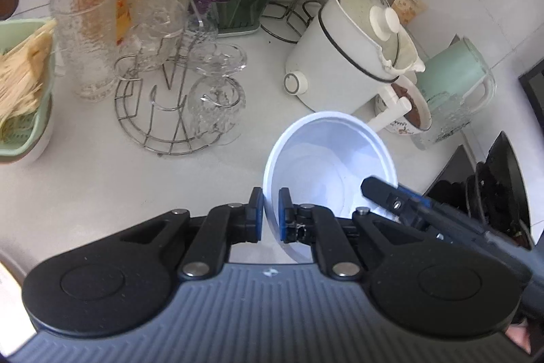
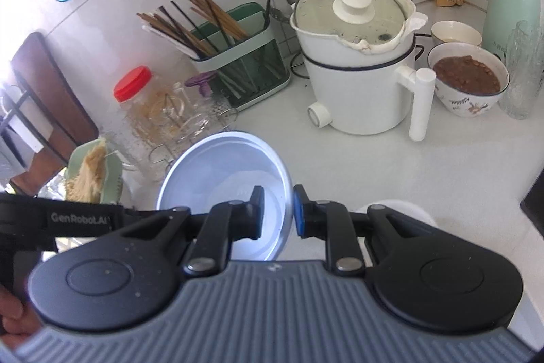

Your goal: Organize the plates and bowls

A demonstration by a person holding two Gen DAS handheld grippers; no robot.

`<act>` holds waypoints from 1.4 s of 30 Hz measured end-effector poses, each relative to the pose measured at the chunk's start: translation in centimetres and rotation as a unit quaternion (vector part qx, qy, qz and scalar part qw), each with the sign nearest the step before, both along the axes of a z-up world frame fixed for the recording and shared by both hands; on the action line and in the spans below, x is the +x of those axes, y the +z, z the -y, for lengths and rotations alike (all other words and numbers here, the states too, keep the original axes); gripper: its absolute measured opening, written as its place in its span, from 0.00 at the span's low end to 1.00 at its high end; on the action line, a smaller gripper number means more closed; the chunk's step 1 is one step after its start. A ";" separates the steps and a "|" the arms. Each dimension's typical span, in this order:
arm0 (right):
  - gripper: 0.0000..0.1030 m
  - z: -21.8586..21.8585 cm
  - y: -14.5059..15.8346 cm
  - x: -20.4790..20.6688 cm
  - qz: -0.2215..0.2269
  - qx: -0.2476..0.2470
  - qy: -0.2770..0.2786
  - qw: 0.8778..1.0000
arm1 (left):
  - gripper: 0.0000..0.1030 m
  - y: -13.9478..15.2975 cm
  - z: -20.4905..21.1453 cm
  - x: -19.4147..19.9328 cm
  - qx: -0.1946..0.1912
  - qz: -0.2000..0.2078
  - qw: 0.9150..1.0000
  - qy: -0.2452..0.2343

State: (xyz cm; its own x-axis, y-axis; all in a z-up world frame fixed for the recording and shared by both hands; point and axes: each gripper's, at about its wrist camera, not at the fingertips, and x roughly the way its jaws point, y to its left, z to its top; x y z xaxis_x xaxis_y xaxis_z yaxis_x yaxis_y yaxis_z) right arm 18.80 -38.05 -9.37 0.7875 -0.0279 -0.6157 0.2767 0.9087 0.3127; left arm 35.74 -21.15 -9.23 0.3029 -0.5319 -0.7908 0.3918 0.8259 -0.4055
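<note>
Gripping one white bowl [image 1: 326, 159] from opposite sides, both claws are closed on its rim. The left claw [image 1: 271, 213] pinches the near edge with its pads almost together, one pad outside the wall and one inside. The right claw [image 2: 278, 210] clamps the bowl's [image 2: 224, 189] right edge with a slightly wider gap, and its black arm shows in the left view reaching over the bowl's far right side. The bowl hangs tilted above the white worktop [image 1: 102, 179], not touching it.

Just beyond the left claw stands a wire rack [image 1: 159, 111] with upturned glasses [image 1: 216, 104]. Past the right claw sits a white electric pot [image 2: 360, 70] with a glass lid and a side handle. To the right of the pot is a patterned bowl of brown food [image 2: 467, 79]. Further back stand a green chopstick holder [image 2: 244, 56], a red-lidded jar [image 2: 136, 87] and a pale green kettle [image 2: 510, 2]. Off to the left of both claws is a green basket [image 1: 23, 84].
</note>
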 end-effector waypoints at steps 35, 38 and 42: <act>0.20 -11.6 -2.7 1.3 -0.075 0.057 0.128 0.987 | 0.10 -3.0 -15.6 -3.6 0.011 -0.032 0.994 0.106; 0.20 -11.8 -3.8 1.2 -0.094 0.054 0.124 0.986 | 0.10 -4.2 -15.7 -3.7 0.017 -0.044 0.993 0.104; 0.20 -12.0 -5.1 1.4 -0.106 0.059 0.120 0.985 | 0.10 -5.6 -15.9 -3.8 0.028 -0.054 0.993 0.106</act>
State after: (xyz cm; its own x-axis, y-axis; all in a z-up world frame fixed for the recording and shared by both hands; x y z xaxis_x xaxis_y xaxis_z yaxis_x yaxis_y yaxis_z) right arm 20.19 -26.09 -14.49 0.6160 0.2249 -0.7550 0.1292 0.9166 0.3784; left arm 31.97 -5.30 -14.85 0.3150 -0.4199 -0.8511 0.1644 0.9074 -0.3869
